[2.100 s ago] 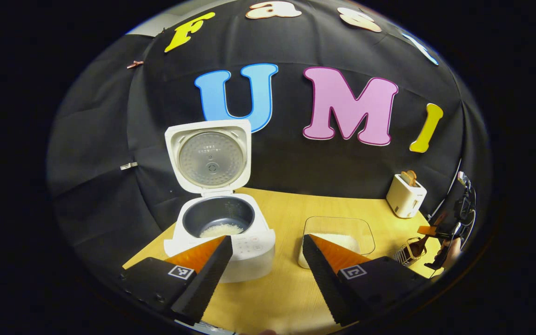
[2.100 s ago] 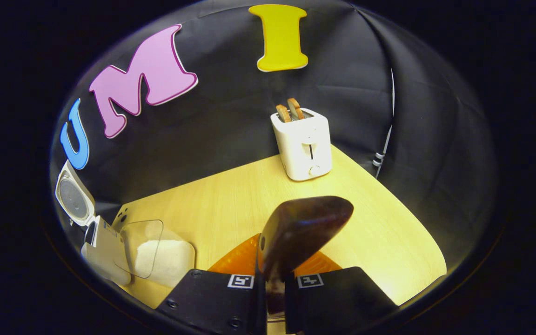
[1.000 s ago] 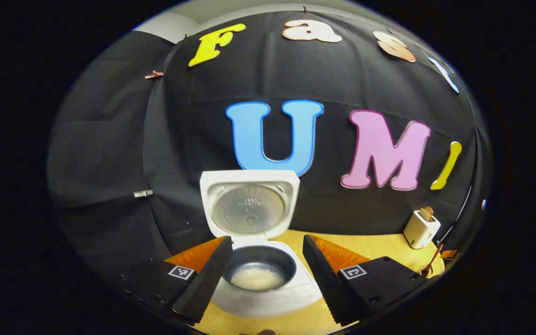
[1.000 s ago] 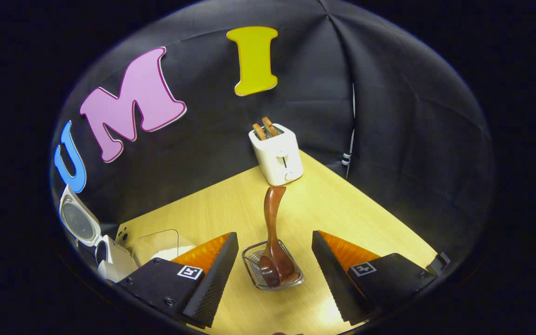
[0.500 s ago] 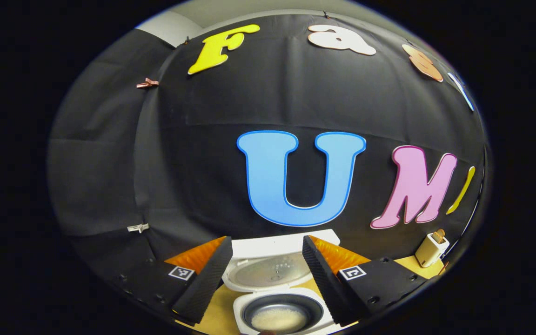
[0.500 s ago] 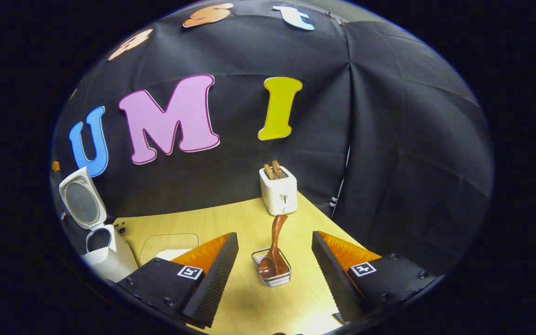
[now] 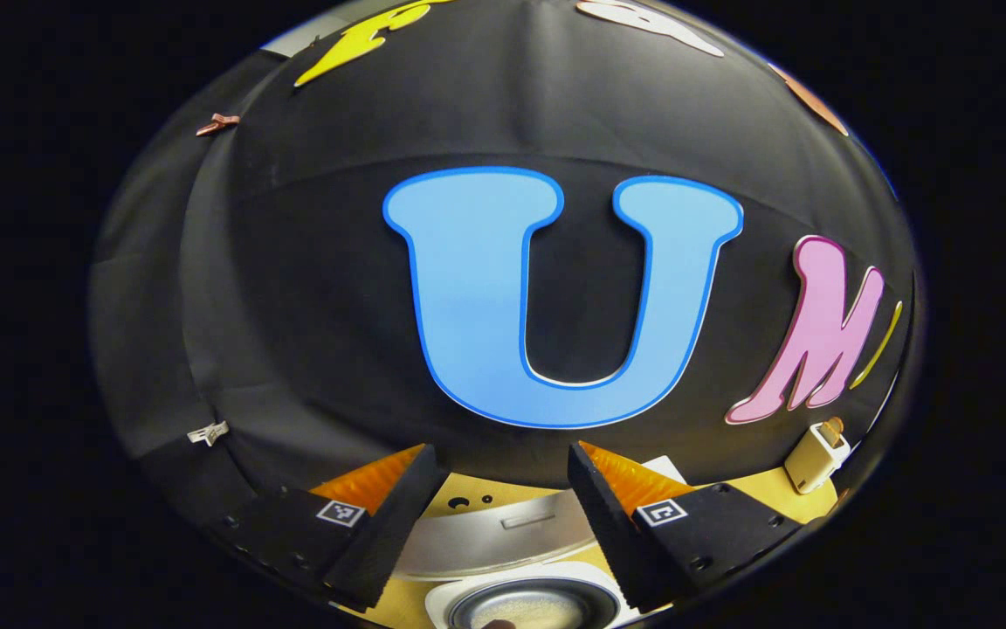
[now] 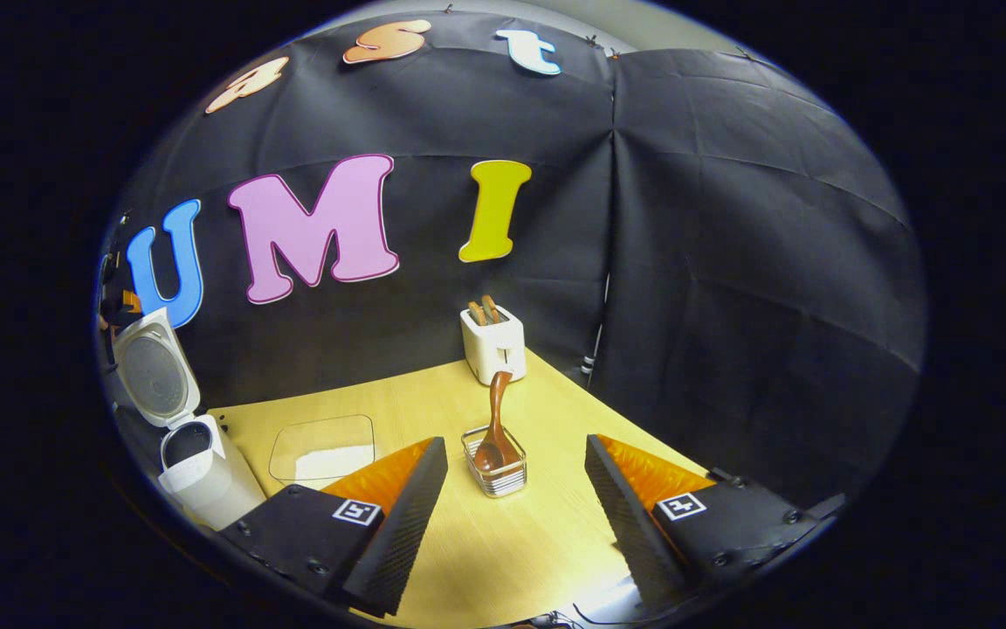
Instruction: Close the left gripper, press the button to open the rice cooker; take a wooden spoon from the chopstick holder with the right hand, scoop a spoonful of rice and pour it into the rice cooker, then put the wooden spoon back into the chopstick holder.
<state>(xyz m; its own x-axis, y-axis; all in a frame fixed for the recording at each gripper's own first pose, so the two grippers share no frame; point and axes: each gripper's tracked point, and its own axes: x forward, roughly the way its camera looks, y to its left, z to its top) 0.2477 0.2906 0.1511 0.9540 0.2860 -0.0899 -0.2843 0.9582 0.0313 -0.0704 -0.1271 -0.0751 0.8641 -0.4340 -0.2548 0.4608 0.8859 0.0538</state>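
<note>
The cooker (image 8: 193, 463) stood open, rice inside; the spoon (image 8: 496, 419) was back in the holder (image 8: 494, 476), low centre. Both tools (image 7: 499, 476) (image 8: 516, 476) were wide open, empty; nothing seemed left.

The pale wooden surface (image 8: 503, 533) carries a white rice cooker (image 8: 206, 476) with its lid up at the left, a clear rice container (image 8: 324, 447) beside it, a wire chopstick holder (image 8: 494, 472) mid-surface, and a white toaster (image 8: 492, 343) by the wall.

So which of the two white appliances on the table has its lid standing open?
The rice cooker at the table's left end; its lid is tipped up. The toaster by the wall has none.
</note>
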